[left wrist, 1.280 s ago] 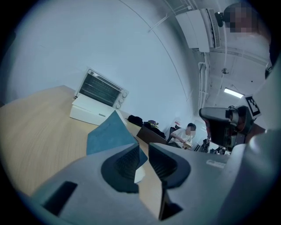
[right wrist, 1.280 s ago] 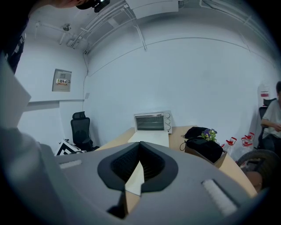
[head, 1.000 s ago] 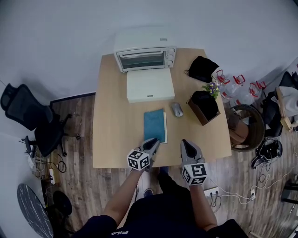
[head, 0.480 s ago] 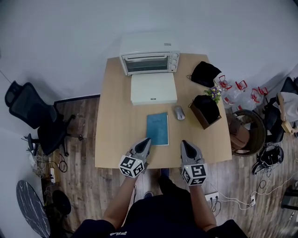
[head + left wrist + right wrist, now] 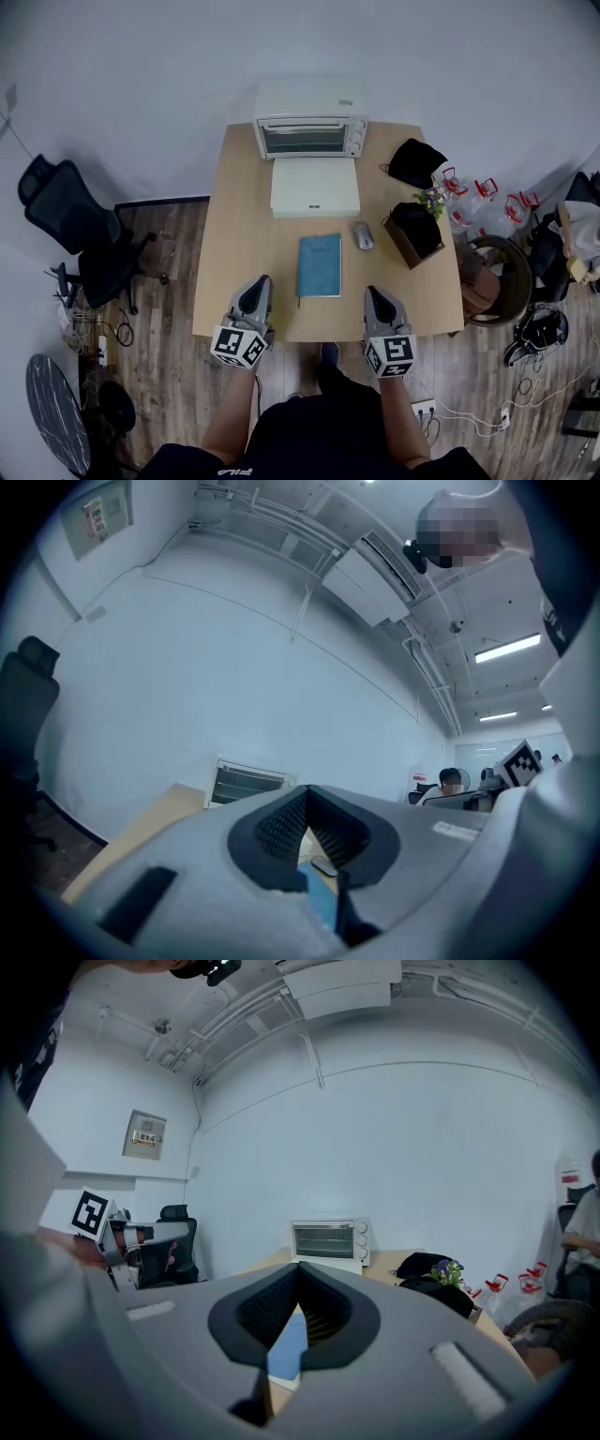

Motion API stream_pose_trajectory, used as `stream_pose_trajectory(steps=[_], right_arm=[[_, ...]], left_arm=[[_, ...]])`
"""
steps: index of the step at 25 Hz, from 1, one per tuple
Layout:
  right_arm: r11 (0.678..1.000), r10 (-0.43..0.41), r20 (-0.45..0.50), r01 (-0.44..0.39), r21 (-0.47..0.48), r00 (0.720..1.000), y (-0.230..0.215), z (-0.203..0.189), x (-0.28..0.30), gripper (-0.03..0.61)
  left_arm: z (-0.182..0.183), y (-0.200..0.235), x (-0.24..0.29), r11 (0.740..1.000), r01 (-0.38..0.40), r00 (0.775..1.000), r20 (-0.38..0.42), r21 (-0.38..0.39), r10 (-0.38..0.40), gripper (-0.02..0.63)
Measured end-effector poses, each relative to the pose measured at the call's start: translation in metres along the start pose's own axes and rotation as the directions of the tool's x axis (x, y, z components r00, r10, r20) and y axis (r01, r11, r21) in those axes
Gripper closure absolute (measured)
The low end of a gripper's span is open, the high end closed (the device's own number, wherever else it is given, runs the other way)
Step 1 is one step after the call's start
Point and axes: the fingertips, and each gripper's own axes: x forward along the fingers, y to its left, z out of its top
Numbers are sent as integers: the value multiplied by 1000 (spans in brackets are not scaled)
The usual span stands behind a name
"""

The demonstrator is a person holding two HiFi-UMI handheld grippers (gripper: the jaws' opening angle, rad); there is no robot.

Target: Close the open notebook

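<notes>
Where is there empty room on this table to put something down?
The widest bare patch is the left side of the light wooden table, left of the blue notebook and white flat box. A smaller one is the near right corner, in front of the dark flower box. The back and right are crowded: white toaster oven, grey mouse, black pouch.

A toaster oven, white box and mouse sit on the table.

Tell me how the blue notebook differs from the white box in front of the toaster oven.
The notebook is blue, the box white. The notebook is smaller than the box. The notebook lies mid-table; the box lies farther back, right before the toaster oven. Both are rectangular and lie flat on the table.
</notes>
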Motion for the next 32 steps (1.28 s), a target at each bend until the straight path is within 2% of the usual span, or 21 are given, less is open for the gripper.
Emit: stream_pose_trajectory(steps=[9,14,25,32], right_arm=[[1000,-9,31,9,-15,999,11,5,-16,569],[1000,-20,41,21,-12,999,17,3,-27,569],[998,-48,43,50,-32,998,20,7,-42,569],[998,-55,45,57,-31,997,20,8,-49,569]], left_arm=[[19,0,-40,998,-43,999,19,54,42,617],[16,0,-53,993,-60,998,-1,99,61,617],[22,-4,-66,996,-54,998,25,68,52,617],[19,-7,-72,997,-54,999,14,64,53,617]])
